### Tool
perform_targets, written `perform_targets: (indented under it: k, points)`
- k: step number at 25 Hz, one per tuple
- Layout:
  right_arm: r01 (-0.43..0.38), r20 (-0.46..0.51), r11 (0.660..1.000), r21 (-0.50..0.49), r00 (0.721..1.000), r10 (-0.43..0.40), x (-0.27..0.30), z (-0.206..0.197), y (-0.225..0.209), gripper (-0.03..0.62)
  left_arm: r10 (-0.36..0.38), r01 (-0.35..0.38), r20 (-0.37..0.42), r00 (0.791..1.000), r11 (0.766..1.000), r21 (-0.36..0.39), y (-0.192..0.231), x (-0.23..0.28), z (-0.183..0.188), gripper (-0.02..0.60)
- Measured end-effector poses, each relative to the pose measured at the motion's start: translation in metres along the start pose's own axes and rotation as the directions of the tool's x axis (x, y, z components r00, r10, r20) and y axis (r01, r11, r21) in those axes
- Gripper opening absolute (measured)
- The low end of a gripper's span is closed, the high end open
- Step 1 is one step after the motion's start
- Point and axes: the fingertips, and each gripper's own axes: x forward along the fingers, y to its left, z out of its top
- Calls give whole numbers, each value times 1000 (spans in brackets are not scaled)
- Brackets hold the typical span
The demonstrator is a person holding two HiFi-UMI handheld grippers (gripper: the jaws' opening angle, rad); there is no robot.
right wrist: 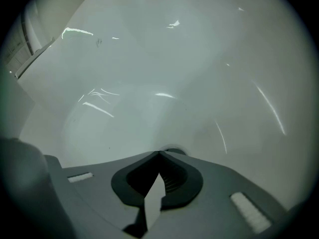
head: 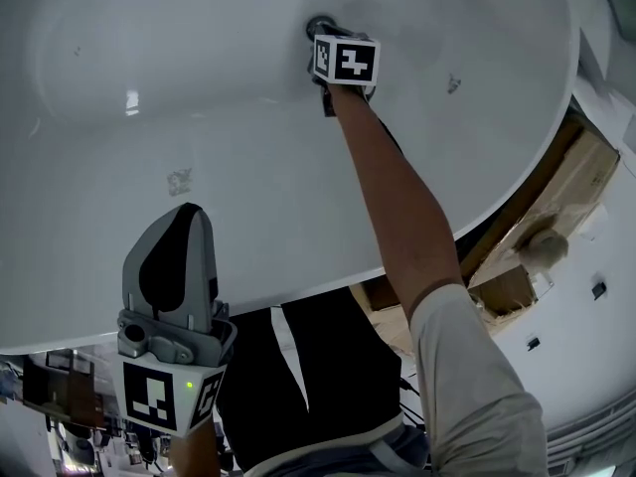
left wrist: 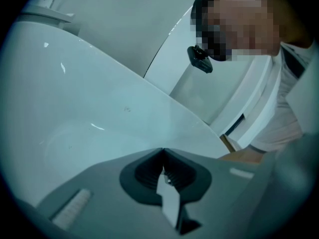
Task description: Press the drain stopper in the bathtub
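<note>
Drain stopper point(head: 318, 24) lies on the floor of the white bathtub point(head: 179, 97), right at the tips of our right gripper point(head: 324, 36), whose jaws are pressed together with nothing between them. Our left gripper point(head: 189, 217), its jaws likewise closed and empty, hangs by the tub's near edge, well apart from the stopper.

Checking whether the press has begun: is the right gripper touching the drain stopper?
Cannot tell. In the right gripper view the shut right gripper covers the near edge of the drain stopper; the head view hides the meeting point too.
</note>
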Motion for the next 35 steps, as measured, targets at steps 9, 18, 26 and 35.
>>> perform_targets:
  k: [9,18,26,35]
  points:
    - [-49,43,997,-51,998,51,-33,11,16,-3,-18,18,2,1000,1000,-4,-19,-15,11,0]
    - [-63,63,996,-58,996,67,-73,19,17,-3,-16,16,19,1000,1000,3,-31,-26,32,0]
    - [-83,77,995,-58,993,87,-108,25,26,-3,-26,24,22,999,995,101,-52,-36,59,0]
    - [-109,95,993,-41,989,113,-152,26,29,-3,-58,54,24,998,988,143,-78,-47,86,0]
